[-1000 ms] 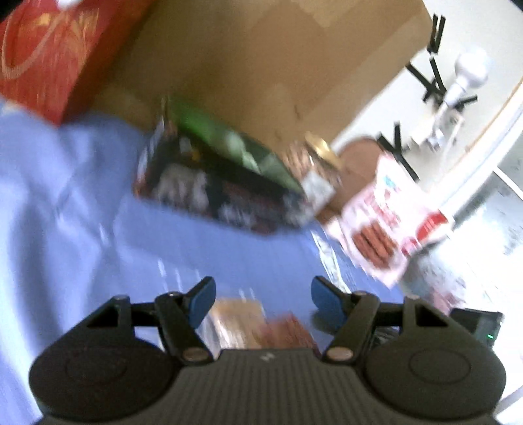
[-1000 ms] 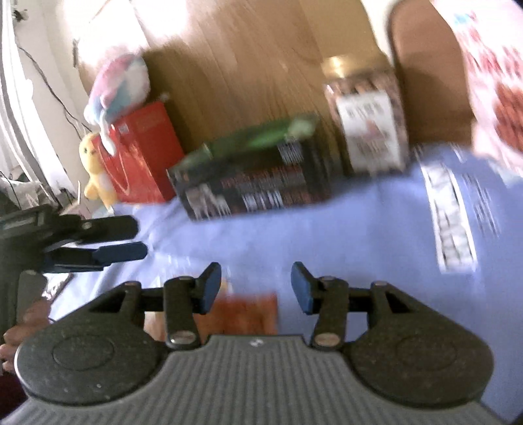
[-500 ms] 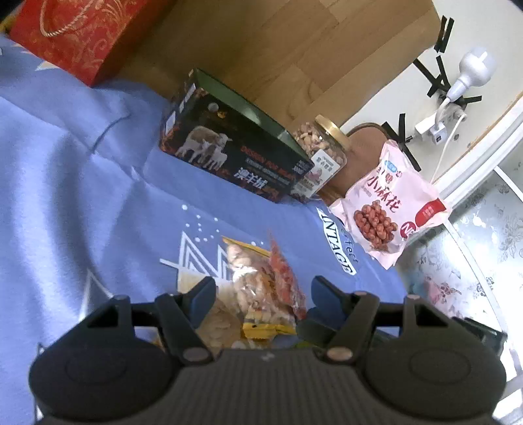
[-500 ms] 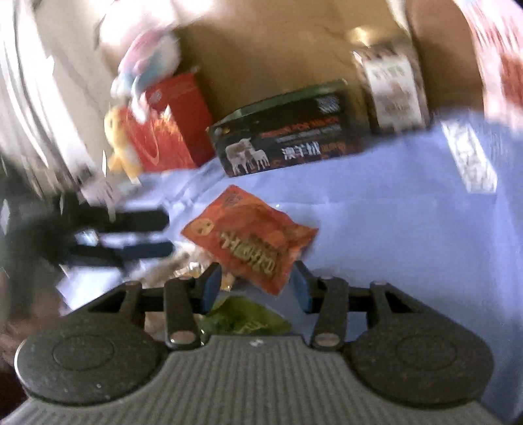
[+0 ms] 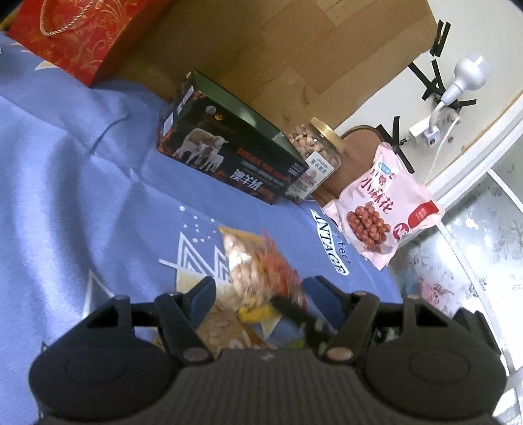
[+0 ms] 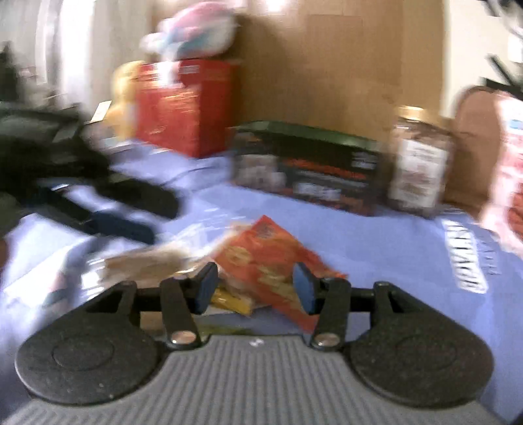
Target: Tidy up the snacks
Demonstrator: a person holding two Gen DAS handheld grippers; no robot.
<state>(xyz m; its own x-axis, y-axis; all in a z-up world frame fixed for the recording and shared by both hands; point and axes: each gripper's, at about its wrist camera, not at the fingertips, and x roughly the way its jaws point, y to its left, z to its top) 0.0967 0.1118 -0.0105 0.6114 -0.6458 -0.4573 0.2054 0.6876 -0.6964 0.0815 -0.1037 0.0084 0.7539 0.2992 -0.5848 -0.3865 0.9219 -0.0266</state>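
A small pile of snack bags lies on the blue sheet (image 5: pixel 65 196): a clear bag of pale nuts (image 5: pixel 238 261) (image 6: pixel 147 261) and an orange packet (image 5: pixel 278 271) (image 6: pixel 268 258) on top, with a yellow wrapper (image 6: pixel 232 304) under them. My left gripper (image 5: pixel 261 294) is open, its fingers on either side of the pile's near end. My right gripper (image 6: pixel 255 287) is low over the pile. Its jaws are opening, and the orange packet lies between them without the pads visibly pressing it. One dark right finger (image 5: pixel 291 310) shows beside the packet. The right wrist view is blurred.
Along the wooden headboard (image 5: pixel 261 49) stand a red gift bag (image 5: pixel 75 36) (image 6: pixel 183 104), a black box with sheep on it (image 5: pixel 228 153) (image 6: pixel 307 170), a nut jar (image 5: pixel 313 153) (image 6: pixel 418 163) and a pink snack bag (image 5: pixel 382 209). A plush toy (image 6: pixel 193 29) sits on the red bag.
The right gripper has rolled and closed in on the pile; the orange packet now sits between its fingers. The left view dropped onto the pile, then held still, and a right finger entered it.
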